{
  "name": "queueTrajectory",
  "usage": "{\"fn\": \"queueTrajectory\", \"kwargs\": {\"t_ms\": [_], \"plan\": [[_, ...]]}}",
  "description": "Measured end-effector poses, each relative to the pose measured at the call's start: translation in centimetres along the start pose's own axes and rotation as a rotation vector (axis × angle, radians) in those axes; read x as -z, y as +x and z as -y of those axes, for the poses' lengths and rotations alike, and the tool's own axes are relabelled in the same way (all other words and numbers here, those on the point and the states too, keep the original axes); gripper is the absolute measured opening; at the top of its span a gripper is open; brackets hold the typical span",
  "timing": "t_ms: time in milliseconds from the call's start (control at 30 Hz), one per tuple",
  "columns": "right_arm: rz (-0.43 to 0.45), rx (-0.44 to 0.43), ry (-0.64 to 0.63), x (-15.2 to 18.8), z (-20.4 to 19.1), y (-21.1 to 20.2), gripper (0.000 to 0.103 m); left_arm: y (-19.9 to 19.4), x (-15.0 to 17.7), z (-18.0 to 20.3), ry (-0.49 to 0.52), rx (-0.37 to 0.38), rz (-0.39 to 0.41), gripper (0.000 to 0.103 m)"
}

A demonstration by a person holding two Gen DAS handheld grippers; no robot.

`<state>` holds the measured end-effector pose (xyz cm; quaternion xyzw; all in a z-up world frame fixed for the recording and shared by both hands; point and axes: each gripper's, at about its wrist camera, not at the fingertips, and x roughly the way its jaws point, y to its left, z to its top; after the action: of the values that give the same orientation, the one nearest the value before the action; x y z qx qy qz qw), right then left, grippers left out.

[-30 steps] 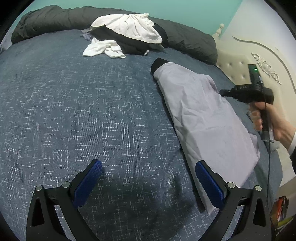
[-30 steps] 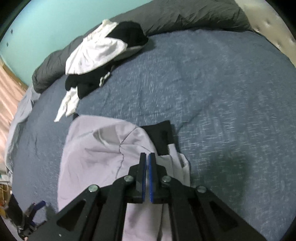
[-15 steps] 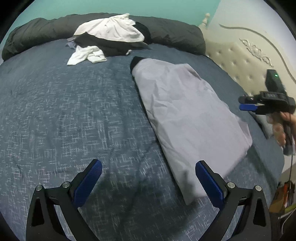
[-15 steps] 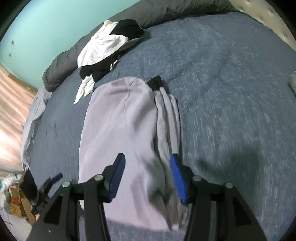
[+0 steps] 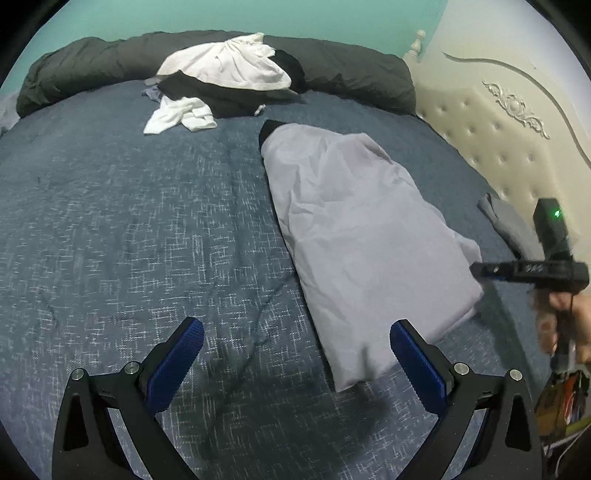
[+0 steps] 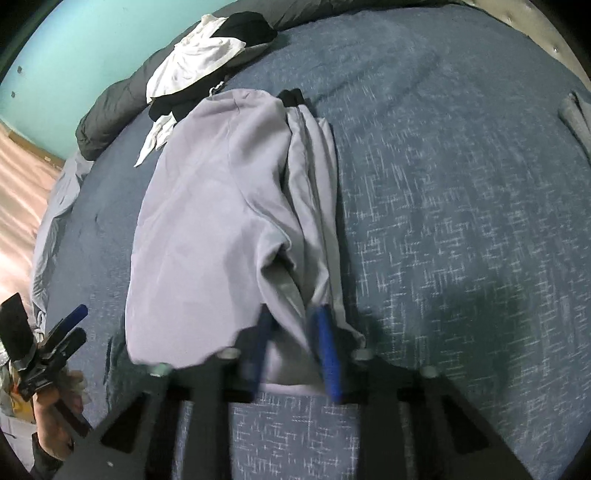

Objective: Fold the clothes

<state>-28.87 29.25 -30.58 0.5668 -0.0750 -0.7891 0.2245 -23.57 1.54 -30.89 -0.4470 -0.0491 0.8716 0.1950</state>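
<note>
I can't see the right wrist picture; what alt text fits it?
The right gripper, jaws closing, straddles the near edge of a pale lavender garment lying lengthwise on a blue bedspread. Unfolded white and black clothes are heaped beyond.

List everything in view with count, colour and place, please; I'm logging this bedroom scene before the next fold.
lavender garment: one, pale lavender with a black cuff, lying lengthwise on the bed, partly folded
clothes pile: one heap, white and black, at the far edge of the bed
bedspread: one, blue with white flecks, covering the bed
dark duvet: one, charcoal, rolled along the far edge
grey cloth: one, grey, beside the headboard
headboard: one, cream, tufted, at right
wall: teal, behind the bed
left gripper: one, black with blue pads, open above the bedspread
right gripper: one, black with blue pads, closing over the garment's near edge
</note>
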Motion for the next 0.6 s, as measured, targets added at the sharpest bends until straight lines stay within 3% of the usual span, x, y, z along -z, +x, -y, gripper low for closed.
{"fn": "queueTrajectory", "kwargs": {"t_ms": [133, 333, 600], "plan": [[0.012, -0.008, 0.005, 0.6, -0.1, 0.1, 0.003, -0.5, 0.0, 0.4, 0.001, -0.011, 0.000, 0.103], [0.009, -0.002, -0.018, 1.7, -0.5, -0.7, 0.002, -0.5, -0.3, 0.7, 0.003, -0.032, -0.003, 0.103], [0.026, -0.001, 0.046, 2.5, 0.4, -0.2, 0.002, -0.5, 0.0, 1.3, 0.000, -0.015, -0.003, 0.103]]}}
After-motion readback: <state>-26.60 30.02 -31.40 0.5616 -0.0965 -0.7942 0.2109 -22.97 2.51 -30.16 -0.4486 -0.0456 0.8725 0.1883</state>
